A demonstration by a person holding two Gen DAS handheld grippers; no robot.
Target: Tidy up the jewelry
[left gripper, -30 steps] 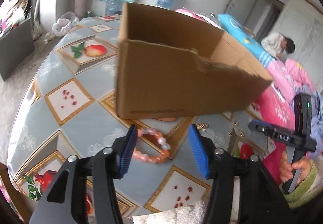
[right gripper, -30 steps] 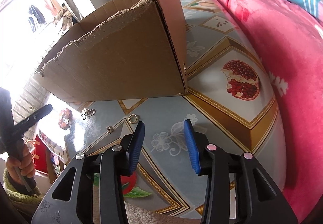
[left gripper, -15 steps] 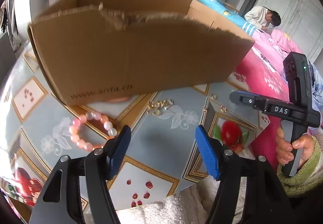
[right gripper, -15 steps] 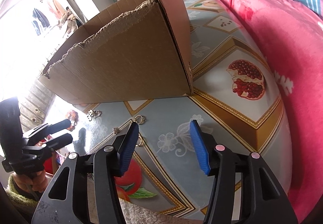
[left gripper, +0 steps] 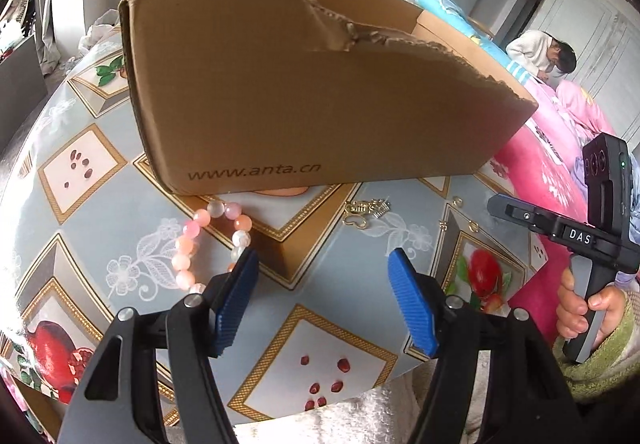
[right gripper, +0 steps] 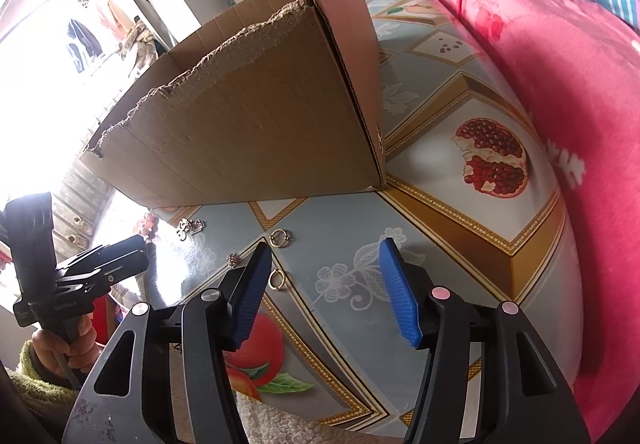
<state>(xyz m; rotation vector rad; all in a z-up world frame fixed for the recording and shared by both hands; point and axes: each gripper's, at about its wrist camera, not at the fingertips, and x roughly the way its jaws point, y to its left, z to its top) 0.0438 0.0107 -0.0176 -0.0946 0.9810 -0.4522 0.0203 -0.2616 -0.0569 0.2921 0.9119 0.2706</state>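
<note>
Both my claws empty: left claw (left gripper: 322, 298) wider than a second ago, right claw (right gripper: 322, 286) opening. Bracelet (left gripper: 212, 240), rings (right gripper: 279, 237) await pickup beside box (left gripper: 312, 84).

Bracelet (left gripper: 208, 244), charm (left gripper: 366, 210) and rings (right gripper: 279, 237) on table (left gripper: 80, 228) before box (left gripper: 320, 104)

The left gripper (left gripper: 322, 300) hangs over the desk (left gripper: 316, 284), jaws apart and empty. A pink bead bracelet (left gripper: 200, 240) lies at ten o'clock, a gold charm (left gripper: 366, 210) at twelve, before the cardboard box (left gripper: 312, 100).
</note>
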